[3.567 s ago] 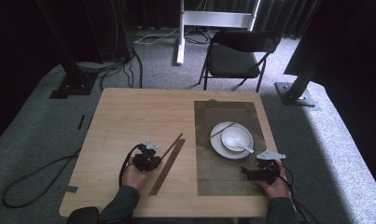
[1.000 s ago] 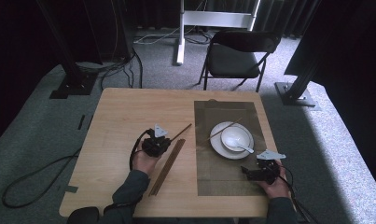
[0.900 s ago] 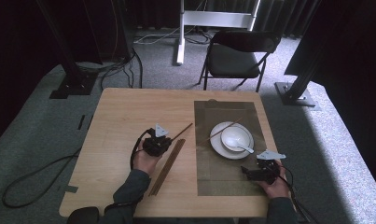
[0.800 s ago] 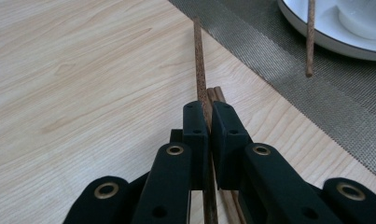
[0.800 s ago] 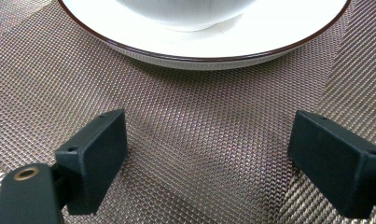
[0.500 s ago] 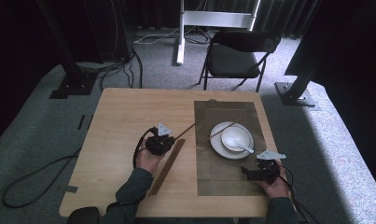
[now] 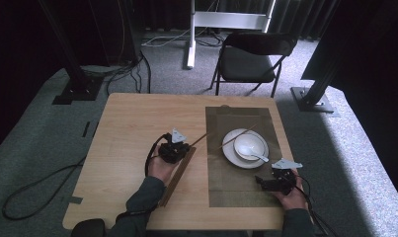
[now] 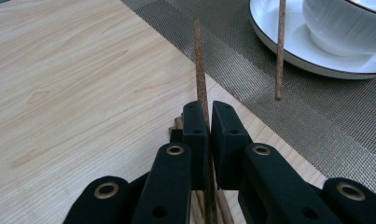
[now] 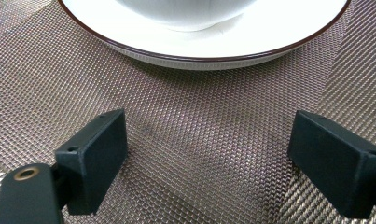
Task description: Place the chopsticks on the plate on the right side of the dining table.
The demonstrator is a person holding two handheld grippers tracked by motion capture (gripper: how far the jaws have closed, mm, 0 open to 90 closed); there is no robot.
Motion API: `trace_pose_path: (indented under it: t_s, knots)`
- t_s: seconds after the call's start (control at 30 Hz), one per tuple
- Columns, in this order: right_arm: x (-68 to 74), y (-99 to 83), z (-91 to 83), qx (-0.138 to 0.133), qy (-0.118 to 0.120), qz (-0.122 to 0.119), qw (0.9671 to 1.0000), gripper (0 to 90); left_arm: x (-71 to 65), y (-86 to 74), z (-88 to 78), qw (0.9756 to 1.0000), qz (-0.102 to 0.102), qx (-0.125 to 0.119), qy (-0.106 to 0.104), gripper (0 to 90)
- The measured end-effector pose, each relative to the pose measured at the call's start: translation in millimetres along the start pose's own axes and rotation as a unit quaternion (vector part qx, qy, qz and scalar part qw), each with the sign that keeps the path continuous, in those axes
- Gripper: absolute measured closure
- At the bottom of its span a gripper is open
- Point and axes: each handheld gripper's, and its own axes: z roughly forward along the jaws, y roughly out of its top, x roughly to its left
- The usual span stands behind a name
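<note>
My left gripper (image 7: 185,144) (image 8: 209,112) is shut on a thin brown chopstick (image 7: 199,139) (image 8: 198,65), which points from its jaws toward the woven placemat (image 7: 236,192) (image 8: 251,79). A second chopstick (image 7: 238,135) (image 8: 280,46) leans on the white plate (image 7: 228,155) (image 8: 279,39), its end hanging over the mat. On the plate stands a white bowl (image 7: 248,143) (image 8: 344,28) with a white spoon (image 7: 256,155) in it. My right gripper (image 7: 270,177) (image 9: 204,149) stands open just above the mat (image 9: 190,126), in front of the plate (image 9: 213,44), with nothing between its fingers.
A long brown strip (image 7: 176,180) lies slantwise on the wooden table (image 7: 127,128) under the left hand. Beyond the far edge stands a black folding chair (image 7: 251,54). Dark stands and cables ring the table on the grey carpet.
My left gripper has drifted right and a little away from the person, carrying the chopstick off the brown strip toward the placemat. The right gripper has kept still.
</note>
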Motion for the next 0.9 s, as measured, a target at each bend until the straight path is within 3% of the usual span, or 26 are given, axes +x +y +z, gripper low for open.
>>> trace_pose_path:
  t_s: [0.9]
  knots:
    - [-0.1,0.0,0.0,0.0,0.0,-0.001,1.0,11.5,-16.1,18.3,12.1,0.9997,0.012,-0.013,-0.019,85.4]
